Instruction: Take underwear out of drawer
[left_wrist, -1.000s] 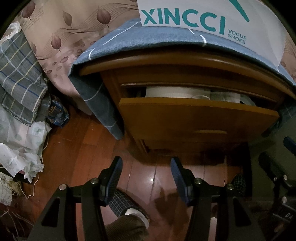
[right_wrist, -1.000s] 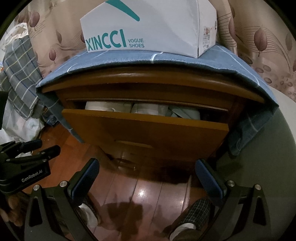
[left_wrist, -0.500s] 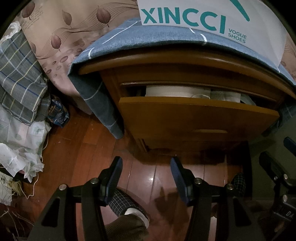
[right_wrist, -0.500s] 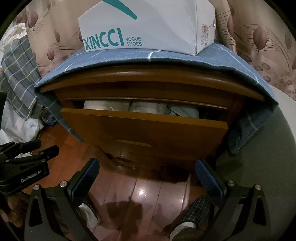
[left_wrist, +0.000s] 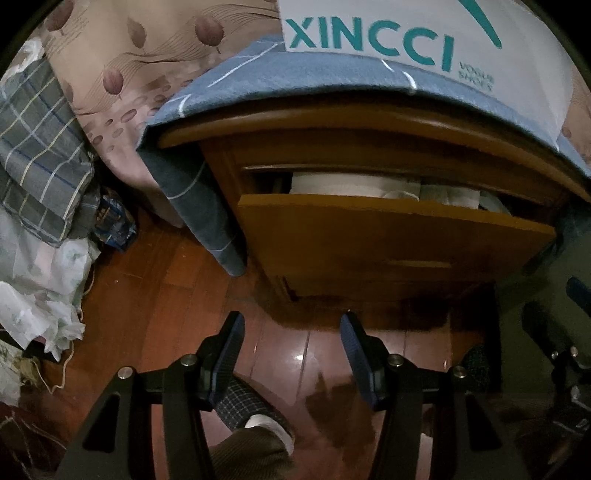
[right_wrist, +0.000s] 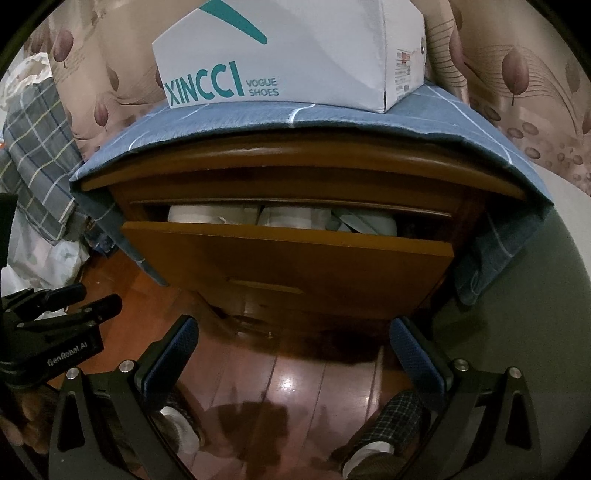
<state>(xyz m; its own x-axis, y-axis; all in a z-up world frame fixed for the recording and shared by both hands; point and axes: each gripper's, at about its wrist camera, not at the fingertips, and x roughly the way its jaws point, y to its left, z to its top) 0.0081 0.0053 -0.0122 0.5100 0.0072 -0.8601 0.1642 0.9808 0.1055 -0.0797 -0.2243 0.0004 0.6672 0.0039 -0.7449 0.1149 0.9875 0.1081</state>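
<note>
The underwear (right_wrist: 284, 218) lay as pale folded rolls packed side by side inside the drawer (right_wrist: 295, 266), only their tops showing through the narrow slot between the drawer's front edge and the nightstand (right_wrist: 295, 162) rail above it; a greyer folded piece sat at the right end. The rolls lay with their long axis running left to right along the drawer front. The drawer stood pulled partly out, so the gap over the clothes was shallow. A blue cloth (right_wrist: 332, 118) draped the nightstand top and hung down both sides, with a white shoe box (right_wrist: 295, 55) resting on it. Below the drawer front the wooden floor (right_wrist: 288, 380) lay open and glossy. The right tool (right_wrist: 295, 354) hung over that floor with its fingers wide apart and nothing between them; the left tool (left_wrist: 291, 350) hung likewise, its fingers parted more narrowly around bare air. Both were well short of the drawer. The person's slippered feet (right_wrist: 384, 428) showed below, and crumpled bedding (left_wrist: 33, 166) lay to the left.
</note>
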